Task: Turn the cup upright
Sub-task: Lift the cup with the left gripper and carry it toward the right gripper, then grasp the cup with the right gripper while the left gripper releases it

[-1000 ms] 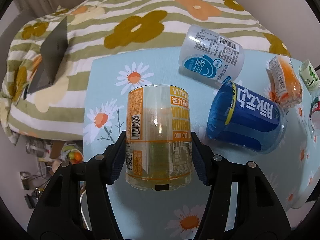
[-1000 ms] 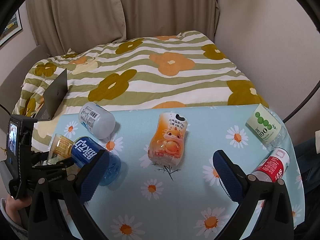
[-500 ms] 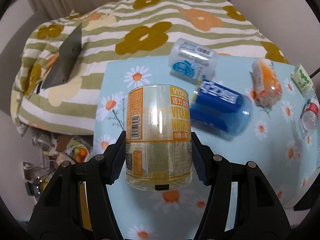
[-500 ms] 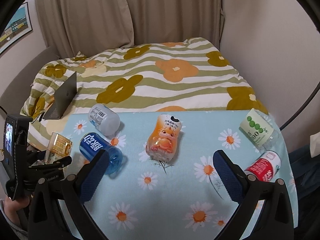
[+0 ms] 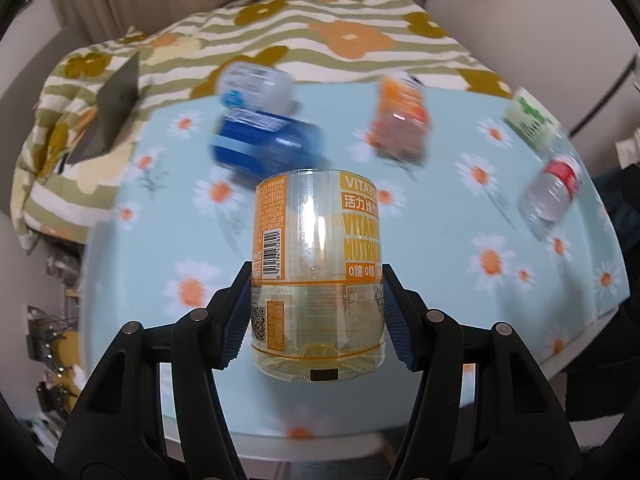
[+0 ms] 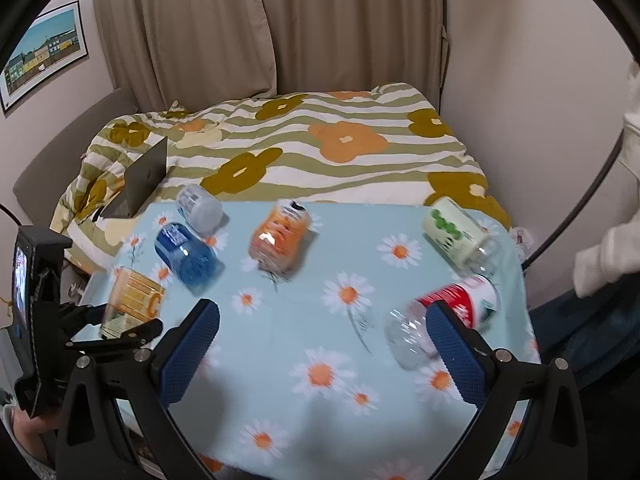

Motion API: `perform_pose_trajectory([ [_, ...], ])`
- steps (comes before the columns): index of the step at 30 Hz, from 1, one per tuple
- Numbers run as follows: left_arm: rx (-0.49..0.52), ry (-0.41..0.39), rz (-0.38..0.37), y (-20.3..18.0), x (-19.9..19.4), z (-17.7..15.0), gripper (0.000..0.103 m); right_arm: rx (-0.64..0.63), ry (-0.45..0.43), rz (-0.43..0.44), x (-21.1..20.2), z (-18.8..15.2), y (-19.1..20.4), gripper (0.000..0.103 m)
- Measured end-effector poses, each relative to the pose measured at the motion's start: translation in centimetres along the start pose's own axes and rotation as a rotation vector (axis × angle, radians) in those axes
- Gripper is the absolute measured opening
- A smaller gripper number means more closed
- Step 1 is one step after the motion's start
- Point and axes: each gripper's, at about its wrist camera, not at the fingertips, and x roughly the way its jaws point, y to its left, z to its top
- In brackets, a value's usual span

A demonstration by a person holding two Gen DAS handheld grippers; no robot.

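My left gripper (image 5: 316, 316) is shut on a clear cup with a yellow-orange label (image 5: 316, 264) and holds it in the air above the near left part of the daisy-print table (image 5: 460, 280). The right wrist view shows the same cup (image 6: 134, 302) tilted in the left gripper at the table's left edge. My right gripper (image 6: 320, 344) is open and empty above the table's front middle.
Several other cups lie on their sides: blue (image 6: 188, 256), white (image 6: 200, 208), orange (image 6: 280, 236), green-dotted (image 6: 456, 236), red-labelled (image 6: 444, 320). A bed with a flowered cover (image 6: 320, 152) and a laptop (image 6: 144, 178) lies behind the table.
The left gripper has lifted the yellow cup and pulled back from the table, turning right. The right gripper has risen and drawn back too.
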Motion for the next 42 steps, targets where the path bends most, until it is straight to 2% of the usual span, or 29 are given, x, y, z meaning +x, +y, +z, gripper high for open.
perform_pose_trajectory([
  [7, 0.012, 0.02, -0.036, -5.7, 1.8, -1.8, 0.064, -0.008, 0.02, -0.013, -0.8, -2.6, -4.1, 0.103],
  [13, 0.014, 0.033, -0.043, -8.6, 3.5, -2.4, 0.064, 0.003, 0.051, -0.035, -0.6, -4.3, -7.0, 0.103],
  [23, -0.001, 0.072, -0.021, -9.3, 5.2, -2.8, 0.064, 0.011, 0.071, -0.044, -0.1, -5.1, -9.3, 0.103],
  [31, 0.002, 0.063, -0.014, -9.6, 5.4, -2.6, 0.065, 0.01, 0.069, -0.044, -0.1, -5.2, -9.5, 0.103],
  [33, 0.003, 0.057, -0.007, -9.7, 5.2, -2.6, 0.075, 0.011, 0.068, -0.042, -0.1, -5.2, -9.6, 0.103],
  [34, 0.001, 0.049, -0.002, -9.7, 5.0, -2.5, 0.097, 0.011, 0.068, -0.043, -0.1, -5.2, -9.6, 0.103],
  [35, -0.003, 0.032, 0.005, -9.7, 4.6, -2.5, 0.103, 0.011, 0.067, -0.041, -0.1, -5.2, -9.7, 0.103],
  [38, -0.014, -0.004, 0.007, -9.5, 3.1, -2.2, 0.103, 0.007, 0.06, -0.028, -0.4, -5.1, -9.9, 0.103],
  [42, -0.034, -0.017, 0.049, -8.8, 0.9, -2.0, 0.103, -0.016, 0.052, 0.003, -0.9, -4.5, -9.6, 0.103],
])
